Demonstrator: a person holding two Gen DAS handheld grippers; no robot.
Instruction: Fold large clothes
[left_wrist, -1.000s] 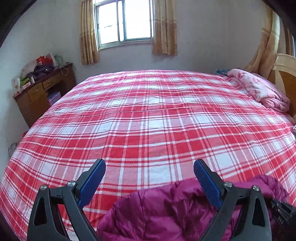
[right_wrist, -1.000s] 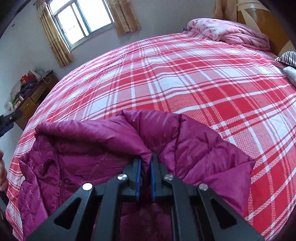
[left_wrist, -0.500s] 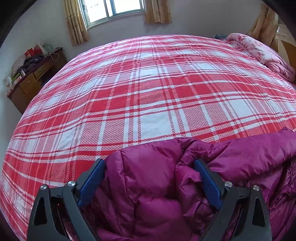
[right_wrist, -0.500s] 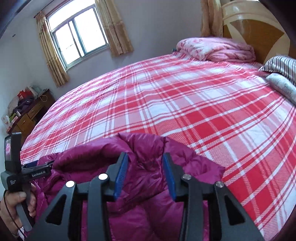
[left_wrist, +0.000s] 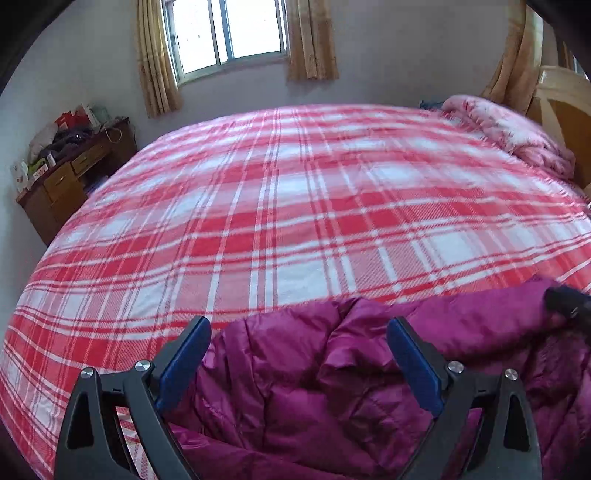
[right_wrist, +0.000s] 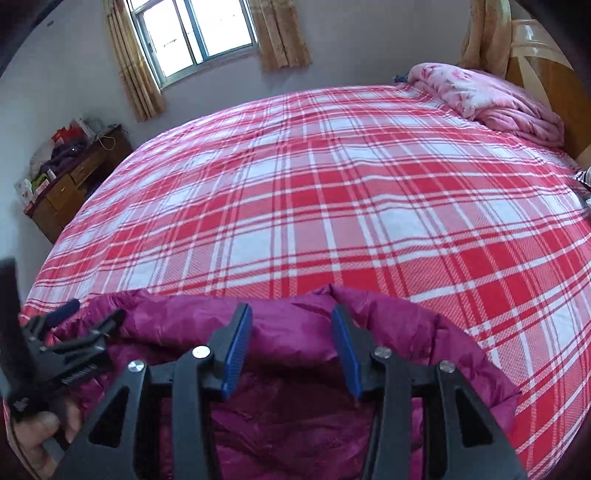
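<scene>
While we look along both claws, the scene reads as follows.

Jacket: we see a magenta puffer jacket lying crumpled on the near edge of the bed, over its red and white checked cover.

Right claw: we see its jaws partly apart, having just been opening; jacket fabric lies below and between the blue pads, but nothing is pinched.

Left claw: we see it spread wide over the jacket's left part, gripping nothing; the cloth bulges between its fingers.

Hand: in the right view, a person's hand holds the left tool at the picture's lower left.

Far side: we see a pink quilt bundled at the wooden headboard, a cluttered cabinet by the wall, and a curtained window.
</scene>
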